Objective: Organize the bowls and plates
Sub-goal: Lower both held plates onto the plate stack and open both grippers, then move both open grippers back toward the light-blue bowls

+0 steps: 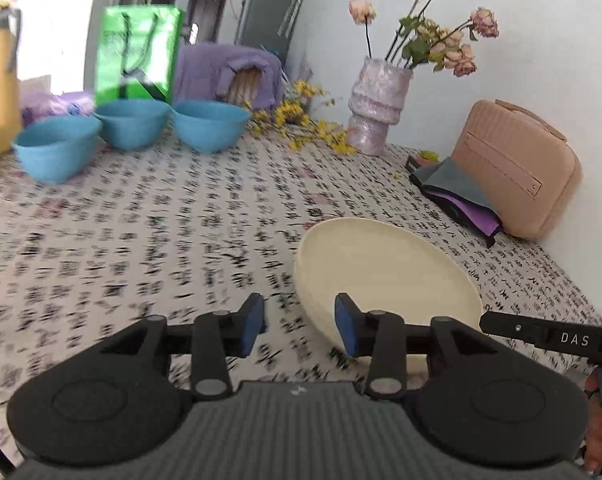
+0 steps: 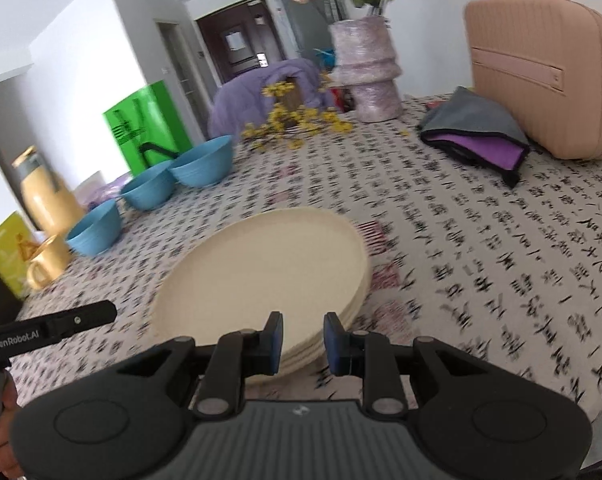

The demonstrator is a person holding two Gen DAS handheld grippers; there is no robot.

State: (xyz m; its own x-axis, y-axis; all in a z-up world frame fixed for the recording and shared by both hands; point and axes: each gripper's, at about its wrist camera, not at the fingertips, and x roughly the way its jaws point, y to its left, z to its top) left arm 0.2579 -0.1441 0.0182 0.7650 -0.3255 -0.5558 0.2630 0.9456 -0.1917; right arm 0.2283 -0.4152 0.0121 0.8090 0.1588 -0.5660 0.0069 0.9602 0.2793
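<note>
A: Left wrist view first. My left hand-held gripper [image 1: 299,326] has its jaws apart and holds nothing; the plates [image 1: 389,276] lie on the counter [image 1: 161,232] just ahead and right of it, the right pad overlapping their near rim in the view. Whether it touches, I cannot tell. Three bowls [image 1: 131,126] sit separately, well beyond the plates, to the far left.

B: And the right wrist view?

A: My right hand-held gripper [image 2: 299,342] is also parted and empty, hovering at the near edge of the plates [image 2: 261,272], which form a stack there. The bowls [image 2: 199,166] line up beyond it, to the left, unstacked.

B: Risks?

A: I judge the stack could be nudged or skewed if either pad clips its rim. Reaching for the bowls, I might knock the mug [image 2: 49,264] beside the nearest one.
</note>
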